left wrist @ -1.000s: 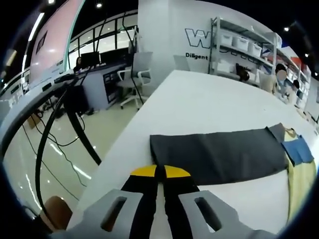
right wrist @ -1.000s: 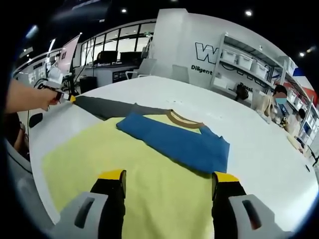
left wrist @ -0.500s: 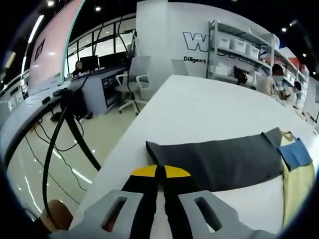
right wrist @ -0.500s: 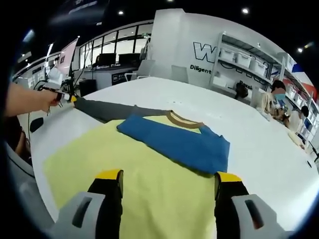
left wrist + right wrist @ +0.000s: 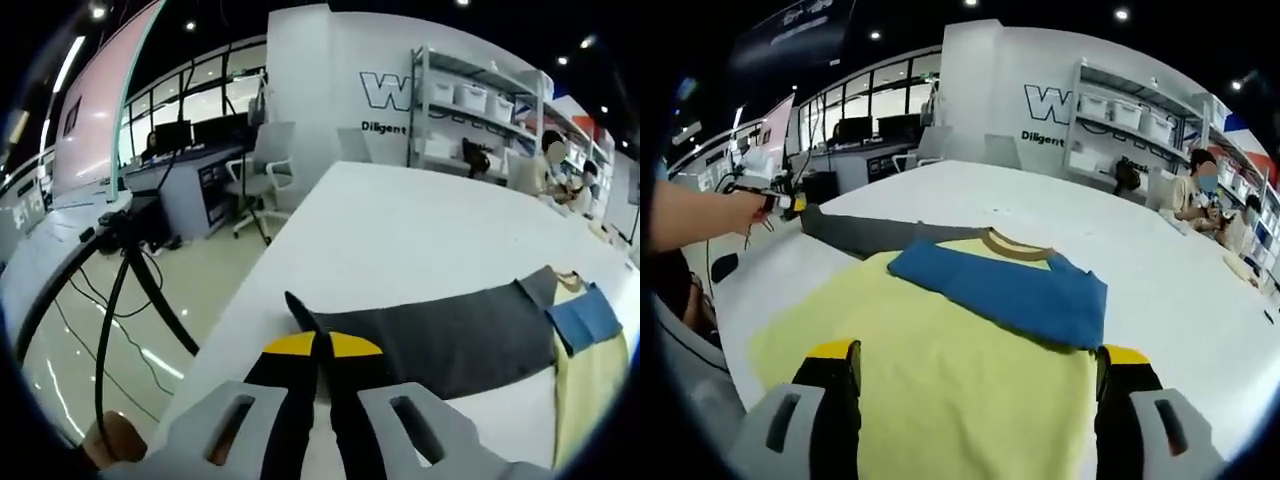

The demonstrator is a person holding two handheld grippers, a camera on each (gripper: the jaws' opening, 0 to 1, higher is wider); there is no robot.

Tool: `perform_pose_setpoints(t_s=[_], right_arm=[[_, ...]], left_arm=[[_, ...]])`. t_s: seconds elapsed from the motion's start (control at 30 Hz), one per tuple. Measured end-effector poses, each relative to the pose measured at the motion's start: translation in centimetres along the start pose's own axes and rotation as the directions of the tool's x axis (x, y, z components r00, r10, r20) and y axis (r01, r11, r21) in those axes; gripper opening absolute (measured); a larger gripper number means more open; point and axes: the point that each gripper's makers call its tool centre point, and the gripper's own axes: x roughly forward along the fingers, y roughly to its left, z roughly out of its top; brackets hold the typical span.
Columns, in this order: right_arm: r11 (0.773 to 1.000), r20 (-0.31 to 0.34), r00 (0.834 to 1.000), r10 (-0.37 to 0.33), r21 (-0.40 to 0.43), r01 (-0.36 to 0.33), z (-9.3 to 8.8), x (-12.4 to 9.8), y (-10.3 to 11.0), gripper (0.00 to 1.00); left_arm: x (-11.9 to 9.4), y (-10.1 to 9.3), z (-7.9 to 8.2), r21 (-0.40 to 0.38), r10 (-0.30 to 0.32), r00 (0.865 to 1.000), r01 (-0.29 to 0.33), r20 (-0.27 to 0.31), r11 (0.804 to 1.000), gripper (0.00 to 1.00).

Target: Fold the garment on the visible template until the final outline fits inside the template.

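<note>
While my left gripper sits at bottom centre of the left gripper view, its yellow-tipped jaws are pressed together on the cuff end of the dark grey sleeve; that cuff edge curls up just above the tips. The sleeve runs from there toward the right edge of the frame, where it meets the folded blue sleeve and the pale yellow shirt body. All of it lies on the white table.

In the right gripper view, my right gripper is spread wide, jaws at lower left and lower right, nothing between them, hovering over the yellow shirt body. The blue sleeve lies folded across the chest, centre frame, just below the tan collar. The grey sleeve stretches to the upper left, ending at my left hand by the table edge.

Can't make out a template outline in either view.

Background: shelving with white bins, grey office chair.
</note>
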Motion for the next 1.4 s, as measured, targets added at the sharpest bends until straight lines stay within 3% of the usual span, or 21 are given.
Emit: perform_pose_setpoints(t_s=[0.33,0.9,1.4], right_arm=[[1.0,-0.035,0.999,0.019,0.008,-0.018,-1.7,-1.2,0.9,0.99],[0.999,-0.03,0.999,0.03,0.018,-0.03,-1.7,-1.2,0.9,0.99],[0.999,-0.036,0.999,0.036,0.016,-0.036,-1.8,-1.1,1.0,0.98]], left_arm=[[-0.7,-0.9,1.1,0.013,-0.006,1.0,0.006,0.019,1.0,0.0],[-1.5,-6.5,4.8,0.049,-0.088,0.993,0.084,0.083,0.995,0.0],[-1.8,-15.0,7.3,0.102,-0.228,0.966,0.216,0.126,0.971,0.0]])
